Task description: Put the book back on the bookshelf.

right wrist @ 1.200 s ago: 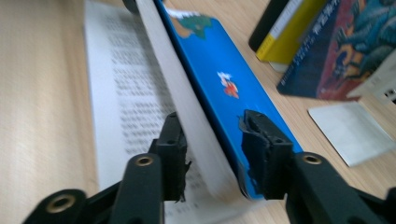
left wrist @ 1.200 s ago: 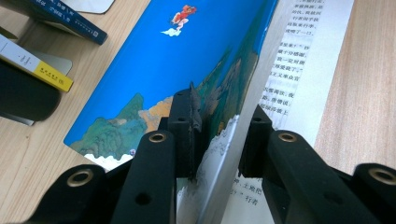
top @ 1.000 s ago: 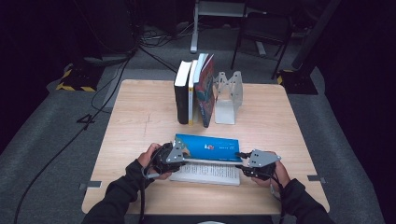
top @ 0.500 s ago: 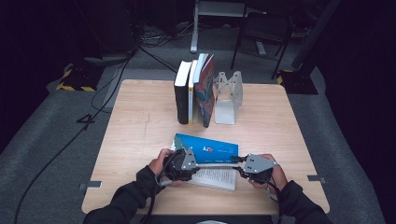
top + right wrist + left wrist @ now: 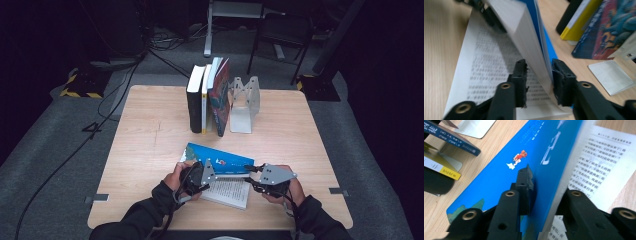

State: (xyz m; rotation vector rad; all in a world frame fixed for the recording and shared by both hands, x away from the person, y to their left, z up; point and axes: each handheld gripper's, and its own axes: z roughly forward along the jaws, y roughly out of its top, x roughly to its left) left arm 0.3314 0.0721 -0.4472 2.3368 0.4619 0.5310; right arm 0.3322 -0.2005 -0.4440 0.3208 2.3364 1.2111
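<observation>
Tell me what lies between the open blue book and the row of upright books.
Bare light wooden tabletop in the high view: nothing sits between the blue-covered open paperback book and the upright books leaning beside the silver metal bookend.

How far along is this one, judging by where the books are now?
Done: three books stand upright beside the metal bookend. In hand: the blue book is half open, its cover and page block pinched by the left gripper and right gripper. Left, apparently: closing it and shelving it.
</observation>
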